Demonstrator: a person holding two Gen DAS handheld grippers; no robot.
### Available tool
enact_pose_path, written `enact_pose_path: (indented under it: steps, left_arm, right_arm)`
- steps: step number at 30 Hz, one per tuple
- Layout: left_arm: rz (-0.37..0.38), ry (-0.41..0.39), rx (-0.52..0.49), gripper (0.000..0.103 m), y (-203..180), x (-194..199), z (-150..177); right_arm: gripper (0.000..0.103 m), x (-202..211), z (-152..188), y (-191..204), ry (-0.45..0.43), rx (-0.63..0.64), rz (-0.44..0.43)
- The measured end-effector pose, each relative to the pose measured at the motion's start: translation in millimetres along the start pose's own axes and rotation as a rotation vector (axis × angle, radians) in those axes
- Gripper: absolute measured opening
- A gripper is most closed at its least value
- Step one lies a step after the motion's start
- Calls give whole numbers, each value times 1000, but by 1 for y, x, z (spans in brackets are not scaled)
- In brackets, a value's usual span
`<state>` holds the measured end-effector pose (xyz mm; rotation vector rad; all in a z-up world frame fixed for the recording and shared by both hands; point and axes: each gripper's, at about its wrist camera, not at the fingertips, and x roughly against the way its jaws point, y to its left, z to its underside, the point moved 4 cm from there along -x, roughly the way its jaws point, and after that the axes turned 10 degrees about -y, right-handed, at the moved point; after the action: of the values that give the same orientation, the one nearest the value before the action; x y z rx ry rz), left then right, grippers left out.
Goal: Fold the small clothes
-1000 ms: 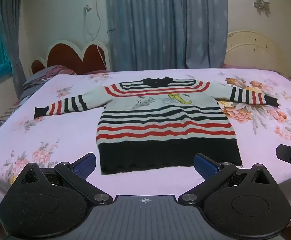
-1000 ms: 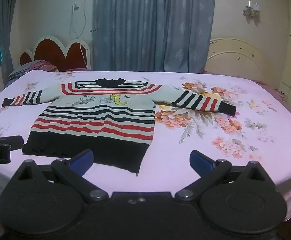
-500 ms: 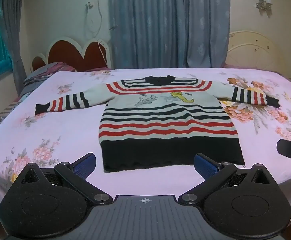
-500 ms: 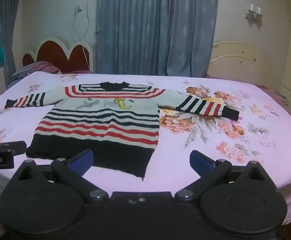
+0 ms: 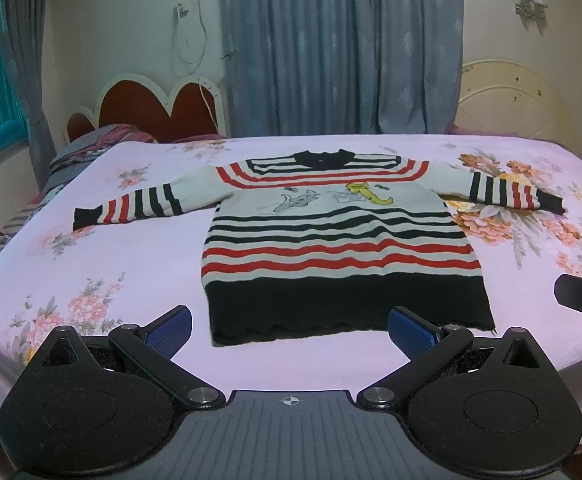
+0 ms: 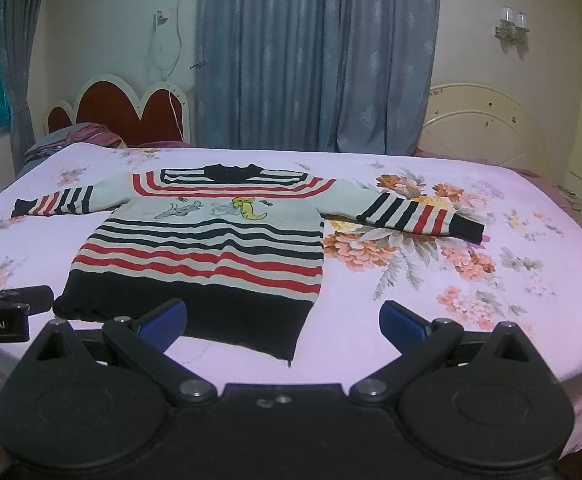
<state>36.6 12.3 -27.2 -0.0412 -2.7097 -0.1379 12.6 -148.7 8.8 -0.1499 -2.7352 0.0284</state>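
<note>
Sweater point(image 5: 339, 248) lies flat, face up, on the bed point(image 5: 131, 264), both sleeves spread out sideways, black hem nearest me, collar at the far end. Nothing folded yet, so I judge the task at its start.

Left sleeve point(image 5: 131, 206) runs out toward the headboard point(image 5: 159, 110) side; right sleeve point(image 6: 411, 210) lies across the flower print. The hem's right corner point(image 6: 287, 354) looks slightly lifted, with maybe a loose thread, but the fisheye makes that hard to tell.

My left gripper point(image 5: 289, 326) hovers just short of the hem, jaws spread wide, holding nothing. My right gripper point(image 6: 283, 320) is off to the right of the hem corner, jaws also spread and empty. Each gripper shows at the edge of the other's view, so they are side by side, near but apart.

Step in hand as I read it: approach for the first fold. To do it well I'd take the cuffs, one per gripper, and bring each sleeve in across the chest, laying it flat rather than dropping it. Pinch only the top knit, not the bedsheet point(image 6: 411, 320) under it. Knit is soft and stretchy, so pull low and slow to avoid dragging the body askew. Then fold the hem up to the collar.
</note>
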Motion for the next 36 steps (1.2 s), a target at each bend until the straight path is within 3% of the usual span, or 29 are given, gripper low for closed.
enact_pose_path:
  steps: [36]
  left_arm:
    - [-3,0,13,103,4,-1,1]
  right_arm:
    - [102,1,1,1,6,-1,5]
